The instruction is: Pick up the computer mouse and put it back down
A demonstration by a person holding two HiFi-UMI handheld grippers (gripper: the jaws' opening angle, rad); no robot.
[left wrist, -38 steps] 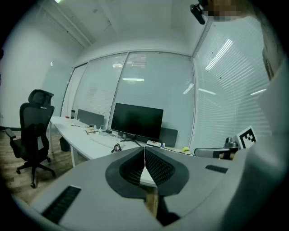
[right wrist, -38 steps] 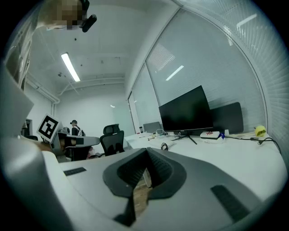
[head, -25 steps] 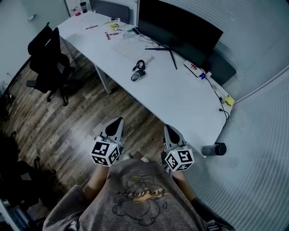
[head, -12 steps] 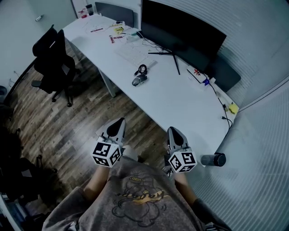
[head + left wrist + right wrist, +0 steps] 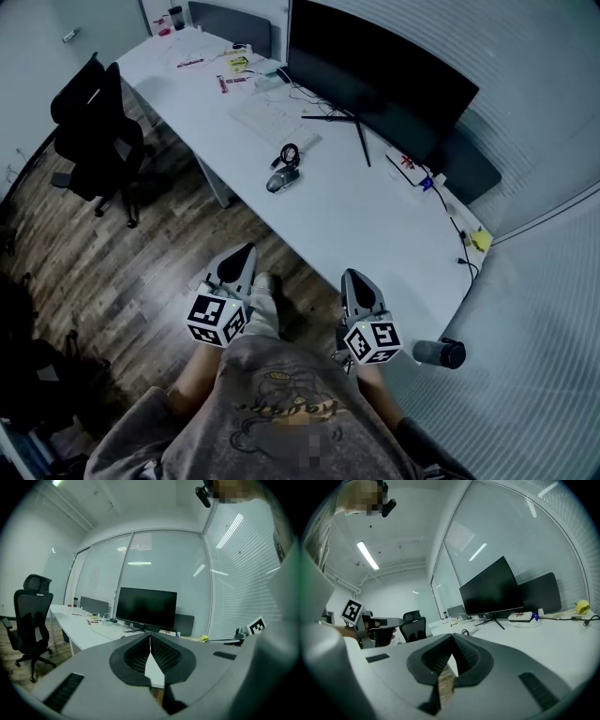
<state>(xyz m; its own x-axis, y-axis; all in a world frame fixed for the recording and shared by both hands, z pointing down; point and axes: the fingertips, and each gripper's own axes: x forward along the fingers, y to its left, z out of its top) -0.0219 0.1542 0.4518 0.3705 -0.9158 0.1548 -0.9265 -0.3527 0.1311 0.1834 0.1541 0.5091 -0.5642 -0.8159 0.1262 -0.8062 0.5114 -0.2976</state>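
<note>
both the left gripper (image 5: 246, 251) and right gripper (image 5: 354, 277) were pressed together, empty, well apart from the mouse (image 5: 281, 180); arriving closed risked shoving it into the coiled cable (image 5: 290, 155).

Both arms bent, elbows tucked in, grippers held low in front of the torso, side by side and well apart. Both point forward, about level.

Left gripper (image 5: 244, 253): jaws together, tips meeting, nothing between them. Its marker cube (image 5: 217, 319) sits at the rear, just ahead of the chest.

Right gripper (image 5: 353, 277): same pose, jaws closed at the tips, empty. Right marker cube (image 5: 371, 339) also at the rear.

Left forearm (image 5: 192, 382) and right forearm (image 5: 375, 386) show bare below the shirt sleeves. Neither gripper touches the other.
</note>
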